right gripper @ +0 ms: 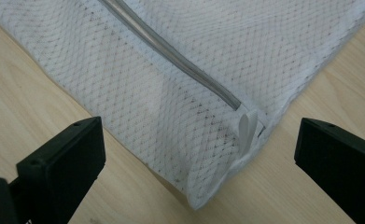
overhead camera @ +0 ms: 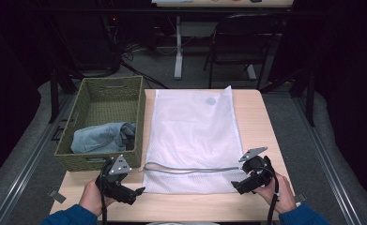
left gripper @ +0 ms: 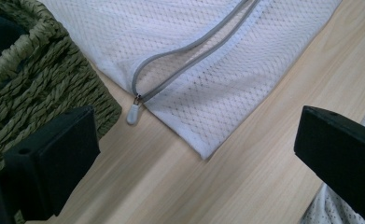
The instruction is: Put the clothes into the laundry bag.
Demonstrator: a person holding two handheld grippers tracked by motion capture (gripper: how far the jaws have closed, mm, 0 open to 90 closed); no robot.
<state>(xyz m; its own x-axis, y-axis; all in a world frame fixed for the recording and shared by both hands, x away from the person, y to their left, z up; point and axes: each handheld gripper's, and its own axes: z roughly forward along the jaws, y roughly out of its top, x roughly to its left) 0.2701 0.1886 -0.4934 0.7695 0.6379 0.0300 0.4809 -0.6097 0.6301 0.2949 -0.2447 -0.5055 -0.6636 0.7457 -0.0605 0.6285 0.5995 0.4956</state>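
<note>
Both jaws stand wide and empty — the left hand-held gripper point(overhead camera: 139, 191) near the zipper pull point(left gripper: 132, 113), the right hand-held gripper point(overhead camera: 236, 187) at the mesh bag point(overhead camera: 195, 136) corner. A pinch could slip off the thin mesh — or drag the bag across the worktop point(overhead camera: 261, 117).

High view overhead, gripper views close – mesh bag point(overhead camera: 193, 140) shared

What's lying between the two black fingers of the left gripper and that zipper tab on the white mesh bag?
Only bare wooden table, seen in the left gripper view; the zipper tab lies untouched beside the mesh bag.
</note>
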